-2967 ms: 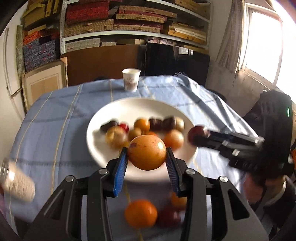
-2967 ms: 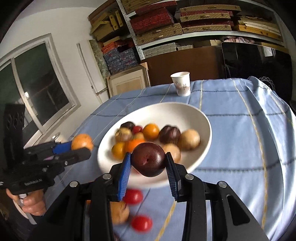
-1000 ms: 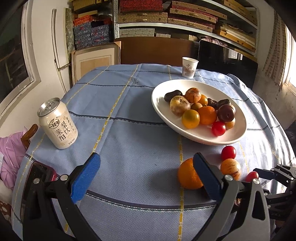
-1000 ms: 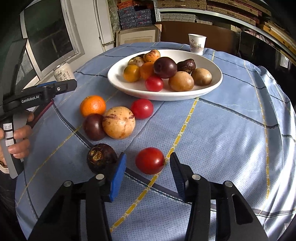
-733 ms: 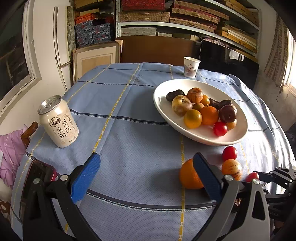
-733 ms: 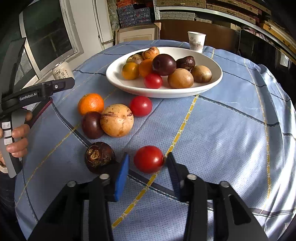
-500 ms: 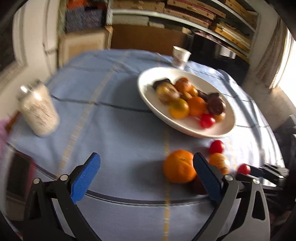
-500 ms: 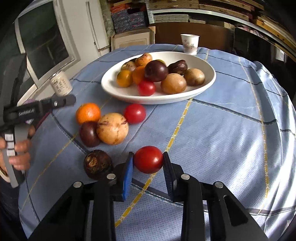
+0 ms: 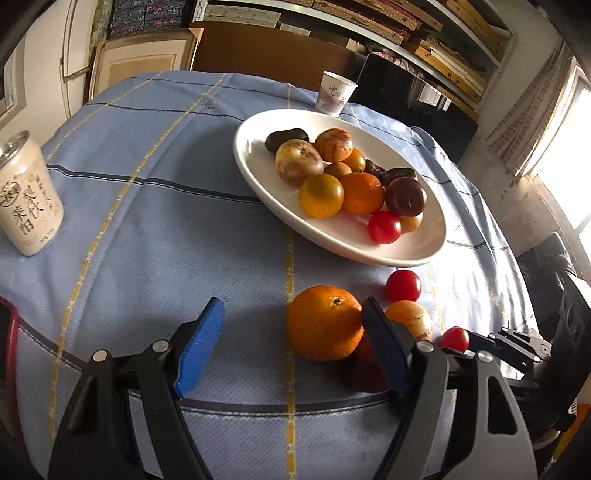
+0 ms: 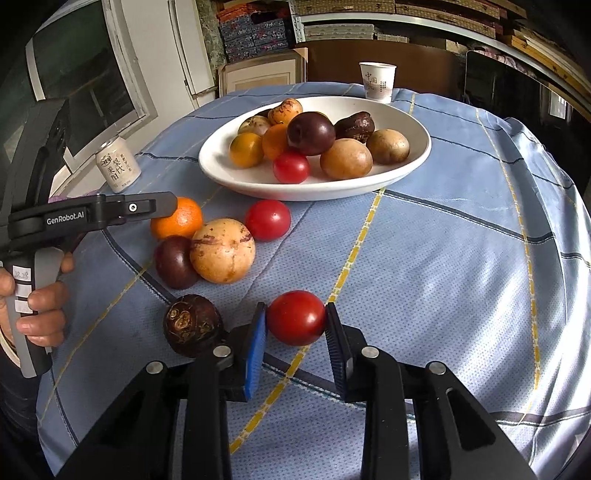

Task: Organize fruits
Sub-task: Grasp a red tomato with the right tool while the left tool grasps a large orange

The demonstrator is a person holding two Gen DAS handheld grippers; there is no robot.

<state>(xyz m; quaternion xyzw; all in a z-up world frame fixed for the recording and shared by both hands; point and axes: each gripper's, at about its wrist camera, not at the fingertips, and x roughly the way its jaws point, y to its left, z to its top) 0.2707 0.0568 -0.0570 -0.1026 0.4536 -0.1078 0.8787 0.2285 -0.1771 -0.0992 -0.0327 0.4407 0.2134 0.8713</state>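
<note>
Beside plate (image 10: 413,162), jaws clamping tomato (image 10: 295,317)

You're working in a lived-in home room that doubles as storage. A round table under a blue checked tablecloth (image 10: 424,258) carries a white plate (image 10: 413,158) of fruit, a paper cup (image 10: 377,81) and a drink can (image 10: 117,168). Behind it, wall shelves (image 9: 388,22) hold stacked boxes, a framed board (image 10: 264,75) leans there, and a window (image 10: 79,86) sits alongside.

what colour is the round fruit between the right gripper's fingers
Red: a glossy round red tomato, clearest in the right wrist view.
</note>
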